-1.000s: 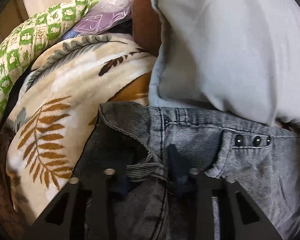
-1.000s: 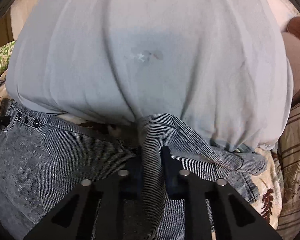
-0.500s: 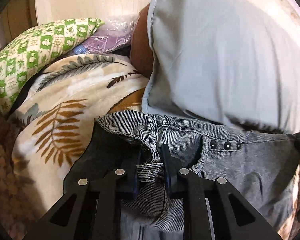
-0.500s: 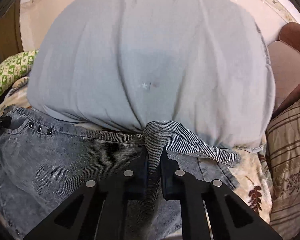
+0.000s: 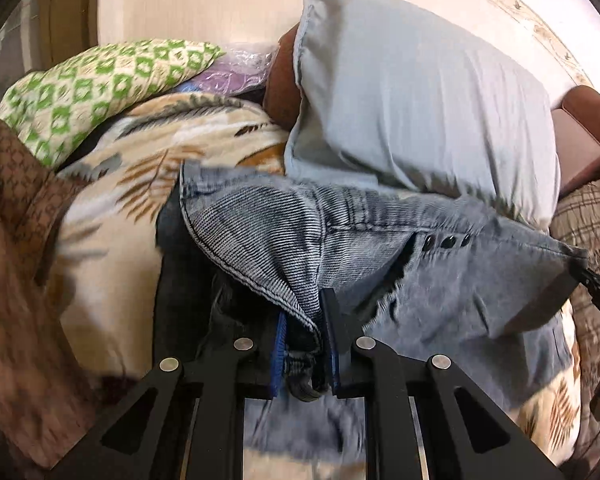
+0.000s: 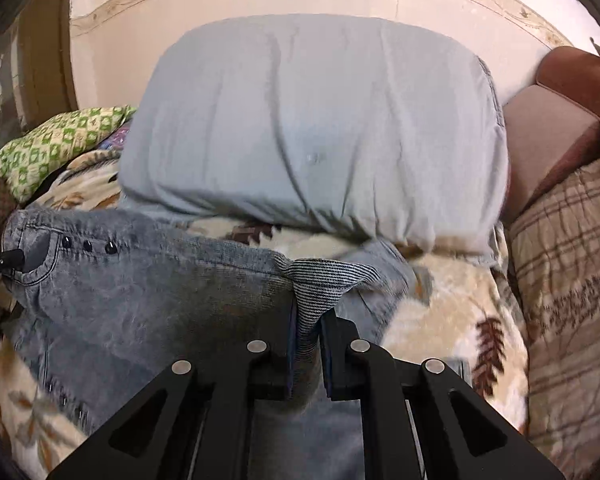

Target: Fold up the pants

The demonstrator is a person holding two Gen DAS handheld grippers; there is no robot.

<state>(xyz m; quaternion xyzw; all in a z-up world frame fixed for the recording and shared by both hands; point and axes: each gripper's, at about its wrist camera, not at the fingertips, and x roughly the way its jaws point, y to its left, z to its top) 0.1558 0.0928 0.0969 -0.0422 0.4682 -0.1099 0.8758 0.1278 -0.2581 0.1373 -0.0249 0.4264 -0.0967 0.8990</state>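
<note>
The left gripper (image 5: pixel 305 342) has its jaws clenched on one corner of the waistband of the grey pants (image 5: pixel 452 280), and the right gripper (image 6: pixel 307 346) pinches the other corner, likely to hold the waist stretched above the leaf-print blanket (image 6: pixel 452 300) on the bed, in front of the pillow (image 6: pixel 320 128). No readable writing shows.

one pair of grey washed denim pants (image 6: pixel 140 292), with three dark round studs (image 6: pixel 87 245) at the pocket. one large pale blue-grey pillow (image 6: pixel 312 128). one green-and-white patterned cushion (image 5: pixel 100 84). one cream leaf-print fleece blanket (image 6: pixel 452 312), and perhaps one beige plaid quilt (image 6: pixel 568 264).
</note>
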